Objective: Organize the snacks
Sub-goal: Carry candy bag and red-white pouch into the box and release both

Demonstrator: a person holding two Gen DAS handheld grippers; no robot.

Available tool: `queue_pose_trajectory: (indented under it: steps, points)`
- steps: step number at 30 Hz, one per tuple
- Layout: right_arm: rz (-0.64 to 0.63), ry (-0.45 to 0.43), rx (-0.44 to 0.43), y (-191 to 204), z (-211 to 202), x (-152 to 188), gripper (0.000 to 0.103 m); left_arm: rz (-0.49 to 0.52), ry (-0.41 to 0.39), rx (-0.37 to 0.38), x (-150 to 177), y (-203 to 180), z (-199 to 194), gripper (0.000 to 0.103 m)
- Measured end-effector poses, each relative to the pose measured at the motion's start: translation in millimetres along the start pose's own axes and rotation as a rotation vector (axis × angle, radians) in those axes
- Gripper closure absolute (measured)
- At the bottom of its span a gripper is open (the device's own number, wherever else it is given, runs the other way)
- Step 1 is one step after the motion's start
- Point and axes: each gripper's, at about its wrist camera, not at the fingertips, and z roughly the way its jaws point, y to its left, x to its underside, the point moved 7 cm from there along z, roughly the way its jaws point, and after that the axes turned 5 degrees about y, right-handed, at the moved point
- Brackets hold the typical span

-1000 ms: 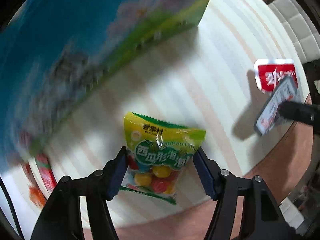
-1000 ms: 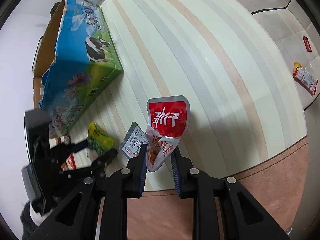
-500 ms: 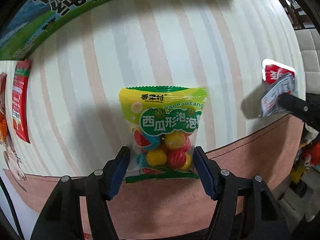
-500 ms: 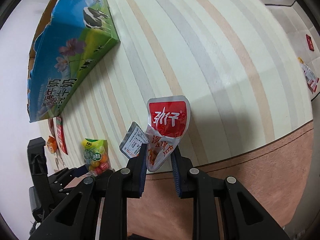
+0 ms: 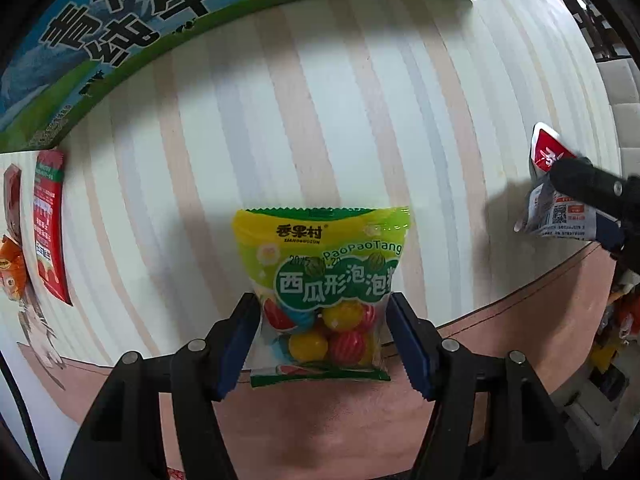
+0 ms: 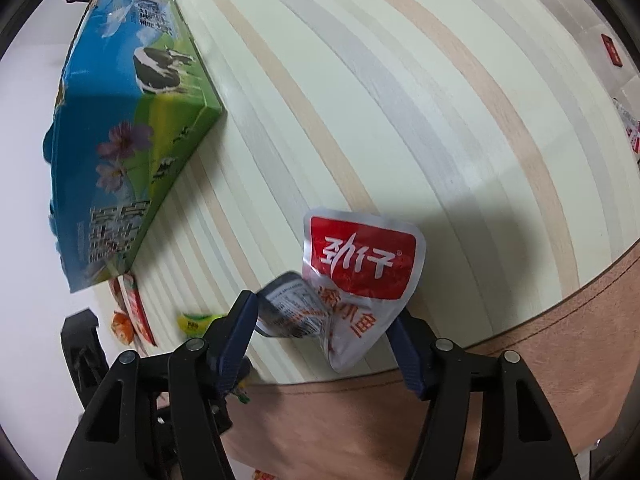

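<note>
A yellow-green bag of watermelon bubble gum [image 5: 320, 264] hangs over the table's front edge, and my left gripper [image 5: 322, 308] is shut on its lower half, a pad on each side. The bag's yellow top also shows at lower left in the right wrist view [image 6: 196, 320]. My right gripper [image 6: 324, 308] is opening. A crumpled red-and-silver fish snack packet [image 6: 360, 264] and a second packet with a printed label [image 6: 288, 304] sit loosely between its spread jaws, low over the striped table. In the left wrist view these packets [image 5: 544, 152] appear at the far right.
A blue-green milk carton box [image 6: 120, 120] stands at the back left of the striped tablecloth [image 5: 320, 120]. Red packets [image 5: 50, 224] and an orange one [image 5: 10, 264] lie beside it. More packets [image 6: 632, 128] lie far right. A brown band [image 6: 520, 320] marks the table's front edge.
My right jaws have spread apart and the pinched packets have slackened and unfolded. My left gripper has carried the candy bag toward the table's front edge, rolling as it went.
</note>
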Motion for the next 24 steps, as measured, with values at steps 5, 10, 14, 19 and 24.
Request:
queue_pose_trajectory:
  steps: [5,10,14,19,24]
  points:
    - [-0.047,-0.037,0.118,10,2,0,0.054,0.001,-0.013,-0.017,9,-35,7,0.039]
    - [-0.106,-0.049,0.156,13,5,3,0.073,-0.013,-0.046,-0.014,32,-33,-14,0.047]
    - [-0.11,-0.053,0.145,12,3,4,0.075,-0.015,-0.059,-0.011,38,-33,-19,0.052]
    - [-0.132,-0.06,0.13,15,-2,5,0.076,-0.02,-0.072,-0.017,47,-32,-27,0.054]
    - [-0.168,-0.077,0.096,26,-12,12,0.077,-0.027,-0.084,0.001,62,-30,-40,0.055]
